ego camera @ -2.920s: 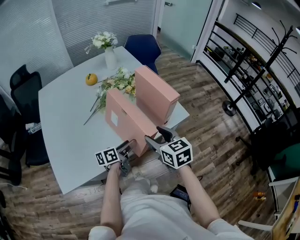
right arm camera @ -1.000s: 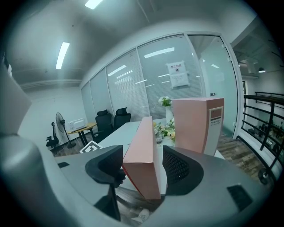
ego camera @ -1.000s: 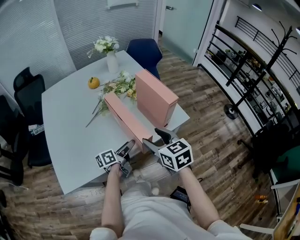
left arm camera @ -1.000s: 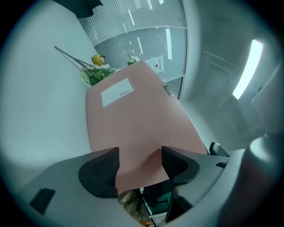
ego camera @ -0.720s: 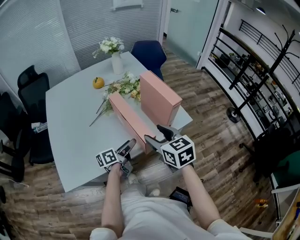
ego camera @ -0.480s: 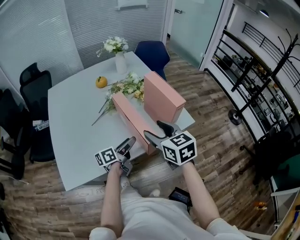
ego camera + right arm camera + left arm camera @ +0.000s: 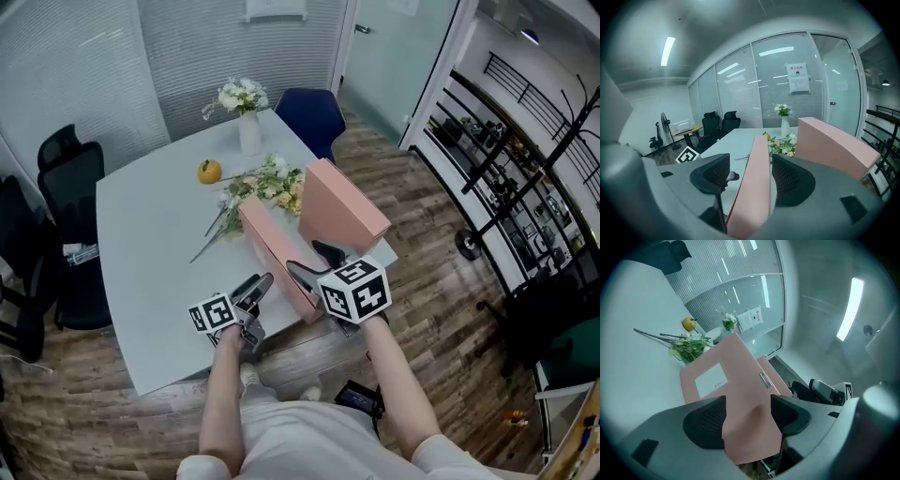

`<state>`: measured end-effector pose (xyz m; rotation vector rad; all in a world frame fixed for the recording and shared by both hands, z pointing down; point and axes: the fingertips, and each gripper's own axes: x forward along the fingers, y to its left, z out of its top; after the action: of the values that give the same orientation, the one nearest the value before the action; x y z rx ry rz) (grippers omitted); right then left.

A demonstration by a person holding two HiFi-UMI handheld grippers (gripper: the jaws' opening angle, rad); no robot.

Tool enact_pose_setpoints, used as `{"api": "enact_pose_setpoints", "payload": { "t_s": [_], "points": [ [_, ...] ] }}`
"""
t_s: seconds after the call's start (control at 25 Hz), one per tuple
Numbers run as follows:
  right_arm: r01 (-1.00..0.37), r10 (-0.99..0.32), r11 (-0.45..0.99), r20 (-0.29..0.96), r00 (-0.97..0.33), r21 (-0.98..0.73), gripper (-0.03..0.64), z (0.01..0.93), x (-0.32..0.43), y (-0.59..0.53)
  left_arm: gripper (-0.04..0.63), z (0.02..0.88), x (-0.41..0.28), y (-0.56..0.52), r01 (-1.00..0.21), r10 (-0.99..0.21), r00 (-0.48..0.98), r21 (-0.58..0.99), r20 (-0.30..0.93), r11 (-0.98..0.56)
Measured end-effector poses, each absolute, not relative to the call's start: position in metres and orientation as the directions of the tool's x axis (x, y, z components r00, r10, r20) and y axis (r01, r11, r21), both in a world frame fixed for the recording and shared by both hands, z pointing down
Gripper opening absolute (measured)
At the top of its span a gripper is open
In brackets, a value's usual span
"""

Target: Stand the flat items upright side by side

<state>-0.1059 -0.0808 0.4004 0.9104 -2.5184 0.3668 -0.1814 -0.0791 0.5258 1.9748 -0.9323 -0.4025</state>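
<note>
Overhead, the head view is showing two flat pink boxes standing on edge on the grey tabletop point(image 7: 150, 244). The far box point(image 7: 342, 202) is sitting upright near the right edge. The near box point(image 7: 272, 246) is standing beside it with a gap between them, its near end at the tabletop's front edge. The right tongs point(image 7: 317, 265) are straddling that near end from above. The left tongs point(image 7: 258, 283) are hanging at the box's left side, prongs apart. Loose flowers point(image 7: 267, 183) are lying beyond the boxes, with an orange point(image 7: 209, 172) and a white vase point(image 7: 249, 136) farther back.

Through the left gripper view, the left tongs point(image 7: 749, 416) are gaping. The near box point(image 7: 736, 376), its white label point(image 7: 711, 377) facing this side, is filling the gap ahead of the pads. Whether either pad is touching it is hard to judge from this angle. The far box point(image 7: 772, 376) is peeking out behind.

Through the right gripper view, the right tongs point(image 7: 751, 178) are standing wide, with the near box's point(image 7: 759, 154) thin top edge running between them. It is lying close to the pad on the view's right, while a strip of tabletop is showing beside the other pad, so nothing is being squeezed. The far box point(image 7: 829, 140) is standing off to the right.
</note>
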Motion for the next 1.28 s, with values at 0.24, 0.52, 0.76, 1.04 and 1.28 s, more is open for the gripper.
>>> {"api": "enact_pose_setpoints", "payload": {
  "t_s": [0.24,0.52,0.76,1.04,1.28],
  "points": [
    [-0.635,-0.477,0.764,0.565,-0.673,-0.113,0.290,0.414,-0.136,-0.097,0.287,0.530,-0.199,-0.094,-0.442,-0.718,0.691,0.831,0.076,-0.337],
    [-0.659,-0.471,0.750,0.655,-0.591,-0.055,0.293,0.434,-0.159,-0.124,0.287,0.534,-0.207,-0.104,-0.434,-0.690,0.719,0.829,0.082,-0.353],
    [-0.669,-0.456,0.743,0.710,-0.536,-0.028,0.311,0.447,-0.178,-0.151,0.287,0.539,-0.209,-0.114,-0.413,-0.661,0.746,0.830,0.073,-0.375],
    [-0.695,-0.440,0.719,0.778,-0.448,0.007,0.326,0.472,-0.190,-0.172,0.287,0.555,-0.206,-0.113,-0.418,-0.612,0.782,0.828,0.118,-0.374],
    [-0.694,-0.420,0.720,0.808,-0.415,0.018,0.327,0.488,-0.196,-0.177,0.287,0.556,-0.199,-0.113,-0.379,-0.575,0.813,0.838,0.098,-0.393]
  ]
}}
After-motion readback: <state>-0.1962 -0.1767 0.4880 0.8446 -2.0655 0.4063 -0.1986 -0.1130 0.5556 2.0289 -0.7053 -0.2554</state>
